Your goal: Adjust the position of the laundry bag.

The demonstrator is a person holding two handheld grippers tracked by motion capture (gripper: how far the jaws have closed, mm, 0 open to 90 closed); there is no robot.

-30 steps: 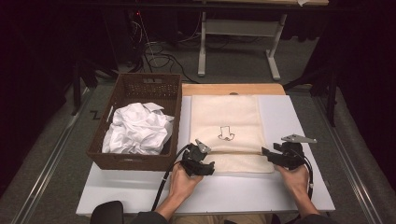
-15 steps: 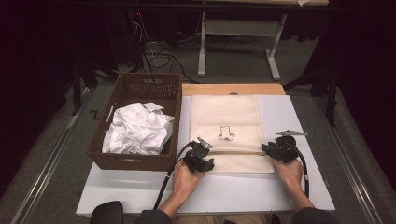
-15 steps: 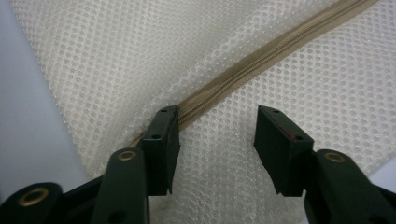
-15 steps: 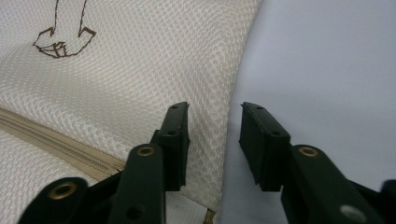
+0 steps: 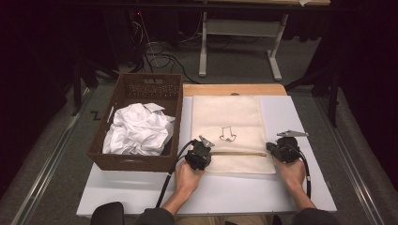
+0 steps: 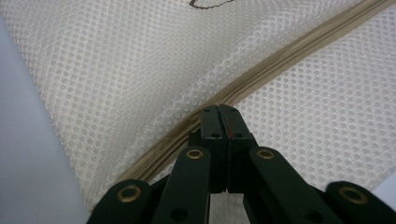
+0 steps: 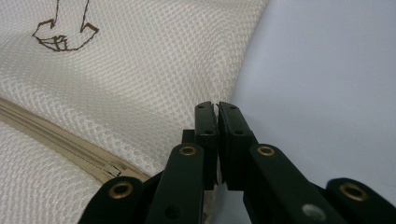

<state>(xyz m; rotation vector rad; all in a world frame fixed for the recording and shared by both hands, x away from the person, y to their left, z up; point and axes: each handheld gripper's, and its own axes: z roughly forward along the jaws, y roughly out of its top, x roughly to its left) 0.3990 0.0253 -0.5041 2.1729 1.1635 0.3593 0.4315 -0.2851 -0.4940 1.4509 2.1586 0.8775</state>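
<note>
1. While both hands are resting at the near edge of the white board (image 5: 141, 197), the cream mesh laundry bag with a tan zipper (image 5: 227, 122) is lying flat at the board's middle, its short near end toward the person.
2. The left gripper (image 5: 202, 151) is sitting at the bag's near-left corner; its jaws have just been closing and are now pressed together, pinching the mesh right at the zipper line (image 6: 280, 65).
3. The right gripper (image 5: 274, 149) is sitting at the bag's near-right edge; its jaws have also just been closing and are now squeezed onto the mesh rim, beside the zipper's end (image 7: 109, 169).
4. Judging from this, the step in hand is taking hold of both ends of the zipper side, probably to open the bag for the crumpled white cloth (image 5: 138, 129) lying in the brown woven basket (image 5: 136, 161) at the board's left edge.
5. To do it well, the person should be keeping both pinches firm and lifting evenly, so that neither corner is slipping free.
6. Pulling the two ends gently apart should be keeping the zipper straight and taut.
</note>
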